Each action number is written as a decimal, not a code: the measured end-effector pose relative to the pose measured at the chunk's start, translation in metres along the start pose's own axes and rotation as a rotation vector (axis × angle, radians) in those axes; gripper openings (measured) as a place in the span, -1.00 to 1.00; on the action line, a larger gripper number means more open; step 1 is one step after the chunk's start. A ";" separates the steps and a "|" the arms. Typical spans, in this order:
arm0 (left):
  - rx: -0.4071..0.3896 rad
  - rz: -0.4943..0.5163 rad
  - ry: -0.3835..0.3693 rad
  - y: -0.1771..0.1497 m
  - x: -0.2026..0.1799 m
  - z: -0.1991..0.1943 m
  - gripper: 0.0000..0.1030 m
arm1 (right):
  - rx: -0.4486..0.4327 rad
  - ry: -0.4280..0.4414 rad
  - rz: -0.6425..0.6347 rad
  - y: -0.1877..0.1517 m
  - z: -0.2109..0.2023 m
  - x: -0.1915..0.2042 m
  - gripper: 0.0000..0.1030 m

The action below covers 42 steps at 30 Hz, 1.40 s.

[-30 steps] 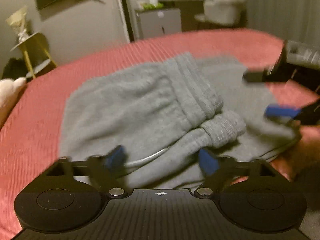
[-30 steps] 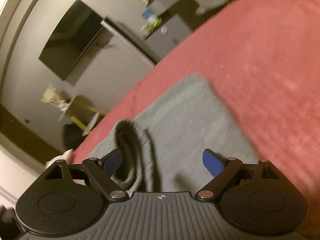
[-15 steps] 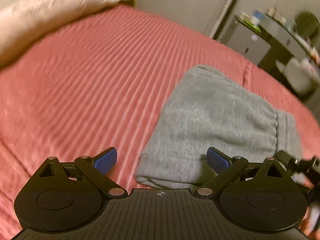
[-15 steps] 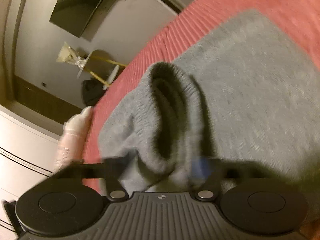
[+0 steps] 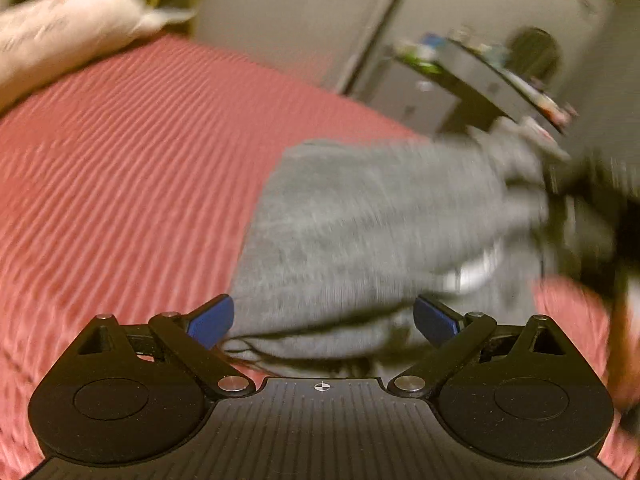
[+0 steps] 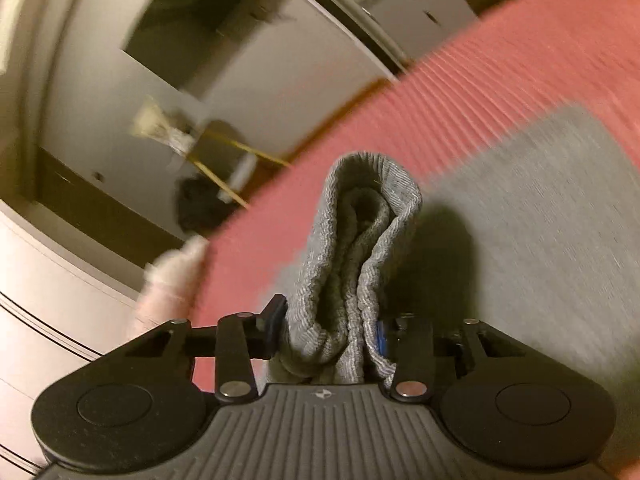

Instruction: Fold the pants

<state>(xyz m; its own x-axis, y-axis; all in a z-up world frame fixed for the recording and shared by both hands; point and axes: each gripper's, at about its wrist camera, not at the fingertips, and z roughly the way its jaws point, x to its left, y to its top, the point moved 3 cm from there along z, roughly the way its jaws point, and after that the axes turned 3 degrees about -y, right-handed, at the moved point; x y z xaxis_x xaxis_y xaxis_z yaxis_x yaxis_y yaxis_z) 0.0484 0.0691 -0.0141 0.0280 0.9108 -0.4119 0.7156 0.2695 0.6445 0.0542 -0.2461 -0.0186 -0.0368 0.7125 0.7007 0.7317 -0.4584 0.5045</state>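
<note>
Grey sweatpants lie folded on a red ribbed bedspread. My left gripper is open, with the near folded edge of the pants between its blue pads. My right gripper is shut on the ribbed cuffs of the pants, which stand bunched up between its fingers. The rest of the pants spreads flat to the right. In the left wrist view the right gripper is a dark blur at the pants' right end.
A pale pillow lies at the bed's far left. A dark desk with small items and grey cabinets stand beyond the bed. A yellow-legged side table and a white dresser show in the right wrist view.
My right gripper has shut on the cuffs and lifted them. My left gripper swung to the left end of the pants and moved closer to the folded edge.
</note>
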 end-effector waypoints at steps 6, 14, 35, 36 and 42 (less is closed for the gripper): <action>0.088 0.126 0.131 -0.003 -0.022 0.029 0.88 | -0.090 0.127 -0.068 0.032 -0.030 0.066 -0.21; 0.094 -0.085 0.183 0.004 0.009 0.049 -0.58 | -0.167 0.149 -0.095 0.044 -0.076 0.065 -0.22; 0.153 0.065 0.209 -0.008 -0.003 0.055 0.61 | 0.010 -0.072 0.272 0.016 -0.060 -0.150 0.83; 0.153 0.064 0.209 -0.008 -0.004 0.054 0.62 | 0.025 -0.075 0.246 0.019 -0.055 -0.147 0.84; 0.156 0.051 0.216 -0.008 -0.011 0.051 0.65 | 0.075 -0.135 0.070 0.023 -0.049 -0.132 0.44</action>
<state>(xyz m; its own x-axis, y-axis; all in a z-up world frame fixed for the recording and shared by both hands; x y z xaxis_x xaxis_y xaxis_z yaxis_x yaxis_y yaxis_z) 0.0780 0.0411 -0.0472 -0.0708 0.9720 -0.2240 0.8162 0.1856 0.5472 0.0427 -0.3764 -0.0748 0.1040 0.7478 0.6558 0.7782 -0.4718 0.4145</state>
